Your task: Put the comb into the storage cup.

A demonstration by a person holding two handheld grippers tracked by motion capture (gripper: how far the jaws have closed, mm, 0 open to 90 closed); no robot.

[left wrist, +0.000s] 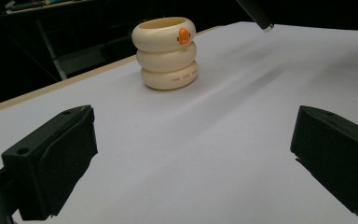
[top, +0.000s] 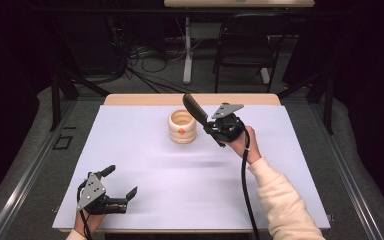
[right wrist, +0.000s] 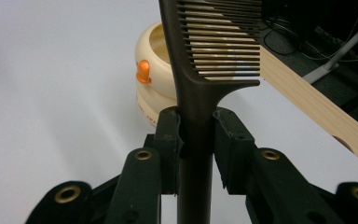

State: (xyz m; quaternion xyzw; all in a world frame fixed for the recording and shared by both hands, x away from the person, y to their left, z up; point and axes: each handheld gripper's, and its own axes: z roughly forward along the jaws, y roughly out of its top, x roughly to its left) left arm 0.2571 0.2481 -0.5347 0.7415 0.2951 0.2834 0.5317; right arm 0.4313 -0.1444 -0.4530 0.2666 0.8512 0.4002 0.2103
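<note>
Item: dark comb (right wrist: 200, 70). Location: clamped by handle in right tool (top: 206, 121), held raised above far-middle tabletop (top: 145, 165), toothed end (top: 193, 106) angled up and left over cream ringed holder (top: 182, 127).

Handling, judged: light, stiff, smooth plastic; may pivot or slip between pads. Teeth thin, likely bendable; best hold is plain handle just below teeth, as now.

Holder: upright, open top, orange duck mark (left wrist: 183, 36); probably light, could tip if knocked.

Left tool (top: 118, 186): jaws wide, empty, near tabletop's near-left corner.
</note>
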